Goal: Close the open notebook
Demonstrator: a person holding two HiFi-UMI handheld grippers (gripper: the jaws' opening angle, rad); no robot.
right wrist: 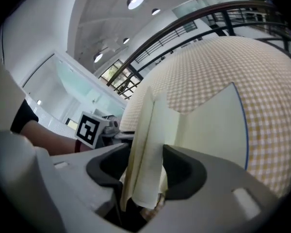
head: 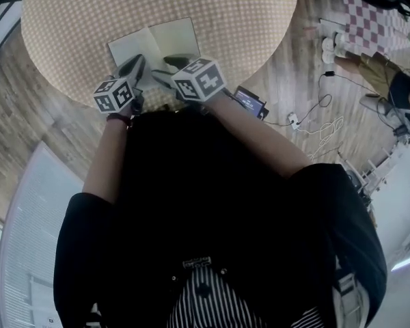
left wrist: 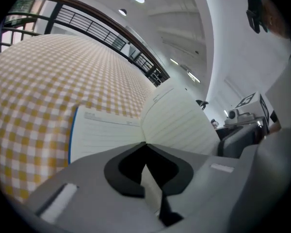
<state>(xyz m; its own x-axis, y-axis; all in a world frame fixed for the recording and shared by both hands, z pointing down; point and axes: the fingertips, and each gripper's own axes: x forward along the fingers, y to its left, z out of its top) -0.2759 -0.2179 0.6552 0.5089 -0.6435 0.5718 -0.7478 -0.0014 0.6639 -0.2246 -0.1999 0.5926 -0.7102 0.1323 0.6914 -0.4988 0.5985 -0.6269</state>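
Note:
The open notebook (head: 157, 41) lies on the round checked table (head: 89, 19) near its front edge. In the left gripper view its left page (left wrist: 106, 130) lies flat and the right pages stand raised. My left gripper (head: 133, 65) is at the near end of the spine; its jaws (left wrist: 145, 147) look closed with a thin pale sheet between them. My right gripper (head: 171, 63) holds a bundle of pages (right wrist: 145, 130) upright, and the black pads touch it on both sides. The right-hand cover (right wrist: 218, 125) still lies on the cloth.
A dark device with a lit screen (head: 249, 102) sits by the table's near right edge. Cables and a power strip (head: 314, 125) lie on the wooden floor. A seated person (head: 396, 80) is at the far right. A railing (left wrist: 102, 30) runs behind the table.

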